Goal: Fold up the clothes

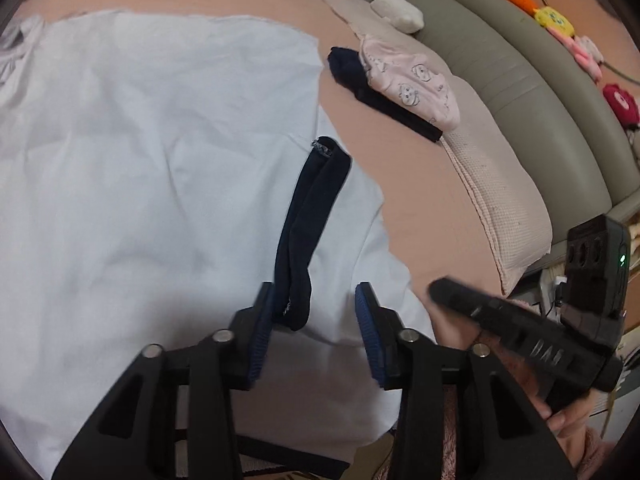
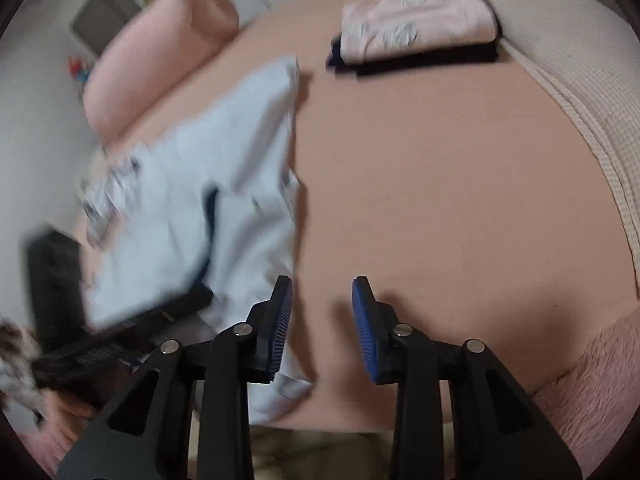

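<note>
Looking along the left gripper point(image 1: 314, 320), its two blue pads stand apart over a pale blue shirt point(image 1: 152, 152) spread on the bed point(image 1: 420, 168). One navy cuff point(image 1: 308, 236) lies on the shirt and runs down to touch the left pad, yet nothing is pinched; the jaws are released, probably poised to take that cuff for a fold. At the lower right the right gripper point(image 1: 520, 344) shows side-on in a hand. Beyond the shirt sits one stack of two folded pieces, a pink printed garment point(image 1: 416, 88) over a navy one point(image 1: 384, 100), likely parked there out of the way.

From the right wrist, blurred by motion, the right gripper point(image 2: 322, 320) also gapes, holding nothing, its left pad at the shirt's point(image 2: 192, 208) near edge and the rest over bare sheet. One pink bolster point(image 2: 156, 56) lies at the far side, and the same two-piece stack point(image 2: 416, 36) rests beside a cream blanket point(image 2: 580, 92).
</note>
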The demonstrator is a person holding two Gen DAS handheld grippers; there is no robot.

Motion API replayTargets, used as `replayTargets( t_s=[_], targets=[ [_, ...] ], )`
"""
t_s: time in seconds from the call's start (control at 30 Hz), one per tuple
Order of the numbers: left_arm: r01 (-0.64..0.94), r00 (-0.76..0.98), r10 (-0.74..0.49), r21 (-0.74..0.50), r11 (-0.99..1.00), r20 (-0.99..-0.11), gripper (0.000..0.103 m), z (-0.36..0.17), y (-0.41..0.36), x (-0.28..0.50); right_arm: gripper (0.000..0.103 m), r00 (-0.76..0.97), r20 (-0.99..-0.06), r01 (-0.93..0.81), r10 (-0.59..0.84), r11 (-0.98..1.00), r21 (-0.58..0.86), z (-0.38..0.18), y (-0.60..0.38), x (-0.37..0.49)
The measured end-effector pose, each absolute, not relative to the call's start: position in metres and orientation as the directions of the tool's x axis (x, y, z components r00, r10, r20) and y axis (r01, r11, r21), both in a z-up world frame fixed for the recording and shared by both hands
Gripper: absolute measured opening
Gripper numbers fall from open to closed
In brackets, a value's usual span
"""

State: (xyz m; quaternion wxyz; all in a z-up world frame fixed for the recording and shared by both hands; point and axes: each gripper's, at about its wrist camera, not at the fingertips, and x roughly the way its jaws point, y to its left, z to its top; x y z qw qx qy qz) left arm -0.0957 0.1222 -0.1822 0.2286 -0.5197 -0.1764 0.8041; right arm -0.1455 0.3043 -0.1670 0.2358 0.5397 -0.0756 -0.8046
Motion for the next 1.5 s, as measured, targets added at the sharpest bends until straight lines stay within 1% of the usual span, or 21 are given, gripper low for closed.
replayTargets(
  t_s=[0.07, 0.1, 0.17, 0.27, 0.37, 0.53, 0.63, 0.7, 0.77, 0.87, 0.93, 0.97, 1.03, 1.07, 1.13, 1.2, 1.27, 1.37, 1.47, 1.5],
  targets=[
    [-0.174, -0.372, 0.525, -0.498, -0.849, -0.765, 0.009, -0.182, 0.124, -0.096, 0.032, -0.249, -0.834, 0.318, -0.492, -0.855, 0.409, -0.175, 0.296, -0.142],
    [-0.169, -0.389, 0.506, -0.480, -0.861, -0.770, 0.007, -0.181, 0.123, -0.096, 0.032, -0.241, -0.841, 0.327, -0.485, -0.856, 0.400, -0.176, 0.292, -0.141],
    [-0.163, -0.427, 0.467, -0.442, -0.882, -0.775, 0.007, -0.173, 0.116, -0.096, 0.033, -0.235, -0.854, 0.346, -0.464, -0.861, 0.373, -0.177, 0.286, -0.139],
    [-0.141, -0.471, 0.424, -0.408, -0.902, -0.774, 0.007, -0.162, 0.100, -0.097, 0.034, -0.249, -0.834, 0.357, -0.493, -0.847, 0.394, -0.170, 0.288, -0.134],
    [-0.123, -0.479, 0.376, -0.364, -0.923, -0.793, 0.007, -0.160, 0.090, -0.101, 0.034, -0.270, -0.845, 0.339, -0.461, -0.867, 0.364, -0.170, 0.287, -0.132],
    [-0.107, -0.409, 0.326, -0.310, -0.945, -0.852, 0.009, -0.177, 0.085, -0.104, 0.034, -0.270, -0.870, 0.378, -0.413, -0.876, 0.299, -0.170, 0.278, -0.121],
    [-0.121, -0.461, 0.322, -0.301, -0.946, -0.827, 0.013, -0.164, 0.082, -0.097, 0.034, -0.322, -0.845, 0.412, -0.428, -0.866, 0.282, -0.159, 0.272, -0.114],
    [-0.112, -0.531, 0.283, -0.265, -0.958, -0.799, 0.021, -0.148, 0.078, -0.088, 0.034, -0.366, -0.820, 0.419, -0.441, -0.864, 0.278, -0.149, 0.273, -0.110],
    [-0.140, -0.556, 0.303, -0.271, -0.952, -0.774, 0.023, -0.139, 0.079, -0.084, 0.034, -0.390, -0.790, 0.426, -0.473, -0.853, 0.301, -0.140, 0.276, -0.108],
    [-0.212, -0.551, 0.369, -0.302, -0.929, -0.748, 0.023, -0.132, 0.085, -0.082, 0.035, -0.361, -0.811, 0.457, -0.461, -0.845, 0.277, -0.146, 0.262, -0.109],
    [-0.267, -0.480, 0.416, -0.324, -0.908, -0.772, 0.023, -0.146, 0.102, -0.086, 0.035, -0.347, -0.829, 0.461, -0.439, -0.850, 0.257, -0.150, 0.258, -0.110],
    [-0.281, -0.449, 0.421, -0.323, -0.904, -0.788, 0.023, -0.155, 0.109, -0.088, 0.035, -0.345, -0.840, 0.451, -0.420, -0.859, 0.245, -0.152, 0.260, -0.110],
    [-0.284, -0.392, 0.380, -0.283, -0.916, -0.838, 0.023, -0.178, 0.121, -0.092, 0.033, -0.339, -0.860, 0.431, -0.382, -0.876, 0.219, -0.157, 0.265, -0.109],
    [-0.283, -0.379, 0.367, -0.271, -0.920, -0.850, 0.021, -0.183, 0.123, -0.093, 0.033, -0.336, -0.869, 0.421, -0.363, -0.883, 0.206, -0.159, 0.267, -0.109],
    [-0.276, -0.384, 0.364, -0.271, -0.922, -0.849, 0.019, -0.183, 0.121, -0.095, 0.033, -0.329, -0.887, 0.401, -0.324, -0.898, 0.180, -0.164, 0.272, -0.109],
    [-0.255, -0.372, 0.369, -0.289, -0.923, -0.851, 0.012, -0.183, 0.114, -0.098, 0.035, -0.320, -0.903, 0.381, -0.285, -0.912, 0.152, -0.169, 0.276, -0.109],
    [-0.223, -0.359, 0.386, -0.324, -0.920, -0.850, 0.008, -0.184, 0.104, -0.100, 0.035, -0.311, -0.918, 0.361, -0.245, -0.924, 0.124, -0.174, 0.281, -0.109],
    [-0.215, -0.339, 0.440, -0.387, -0.897, -0.831, 0.008, -0.182, 0.094, -0.094, 0.033, -0.308, -0.910, 0.355, -0.279, -0.921, 0.163, -0.165, 0.285, -0.109],
    [-0.248, -0.373, 0.453, -0.384, -0.890, -0.810, 0.010, -0.171, 0.099, -0.088, 0.034, -0.305, -0.898, 0.350, -0.319, -0.914, 0.206, -0.156, 0.290, -0.110],
    [-0.259, -0.378, 0.456, -0.381, -0.888, -0.806, 0.010, -0.169, 0.102, -0.087, 0.034, -0.325, -0.877, 0.353, -0.353, -0.906, 0.234, -0.149, 0.291, -0.112]
  ],
)
